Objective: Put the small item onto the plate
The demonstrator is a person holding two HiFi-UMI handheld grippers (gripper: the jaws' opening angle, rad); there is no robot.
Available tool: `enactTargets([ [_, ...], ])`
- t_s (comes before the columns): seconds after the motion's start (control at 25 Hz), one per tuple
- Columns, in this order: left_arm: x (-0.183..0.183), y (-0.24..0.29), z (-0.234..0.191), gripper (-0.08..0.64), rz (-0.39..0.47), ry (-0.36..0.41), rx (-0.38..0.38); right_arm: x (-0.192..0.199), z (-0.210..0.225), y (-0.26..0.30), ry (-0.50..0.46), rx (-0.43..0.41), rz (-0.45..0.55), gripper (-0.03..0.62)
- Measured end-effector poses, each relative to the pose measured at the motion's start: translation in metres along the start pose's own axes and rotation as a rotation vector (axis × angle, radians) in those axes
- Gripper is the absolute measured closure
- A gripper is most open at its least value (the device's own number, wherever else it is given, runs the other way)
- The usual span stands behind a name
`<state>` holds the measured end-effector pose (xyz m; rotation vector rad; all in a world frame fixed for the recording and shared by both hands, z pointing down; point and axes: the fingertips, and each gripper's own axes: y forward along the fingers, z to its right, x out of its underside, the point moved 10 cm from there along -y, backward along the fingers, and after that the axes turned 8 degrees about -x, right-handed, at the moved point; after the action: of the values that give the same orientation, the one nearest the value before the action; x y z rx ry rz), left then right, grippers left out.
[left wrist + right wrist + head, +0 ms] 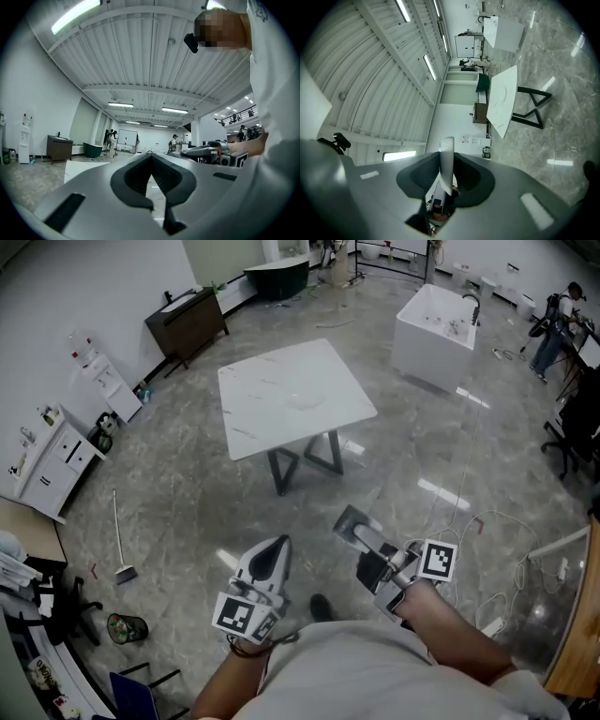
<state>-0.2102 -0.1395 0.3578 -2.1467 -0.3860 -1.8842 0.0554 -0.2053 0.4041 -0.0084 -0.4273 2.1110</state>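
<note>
Nearest the wearer, well short of the table [292,397], the left gripper [277,544] was closed on nothing. The right gripper [364,538] clamped a thin grey slab [350,519], probably the plate, a grip suited to carrying it to the table. Only its own view showed the slab edge-on between the jaws. No small item appeared anywhere.

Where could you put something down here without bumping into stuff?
The white table looks bare on top, edge to edge, with open grey floor all round it. It is crowded at left, with white cabinets, a broom and a bin; cables trail at right.
</note>
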Motion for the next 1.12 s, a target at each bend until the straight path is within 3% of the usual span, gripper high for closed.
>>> enactTargets([
  [0.2, -0.007, 0.052, -0.066, 0.556, -0.017, -0.004, 0.033, -0.028, 0.019, 0.067, -0.009, -0.019, 0.044, 0.500],
  [0.56, -0.012, 0.139, -0.117, 0.555, -0.014, -0.005, 0.041, -0.107, 0.060, 0.141, -0.003, -0.017, 0.027, 0.500],
  [0.72, -0.016, 0.202, -0.140, 0.555, 0.003, 0.020, 0.013, -0.173, 0.088, 0.178, 0.001, -0.029, -0.011, 0.500],
  [1.12, -0.016, 0.417, -0.172, 0.557, 0.025, 0.095, -0.053, -0.384, 0.147, 0.261, 0.033, -0.058, -0.080, 0.502],
])
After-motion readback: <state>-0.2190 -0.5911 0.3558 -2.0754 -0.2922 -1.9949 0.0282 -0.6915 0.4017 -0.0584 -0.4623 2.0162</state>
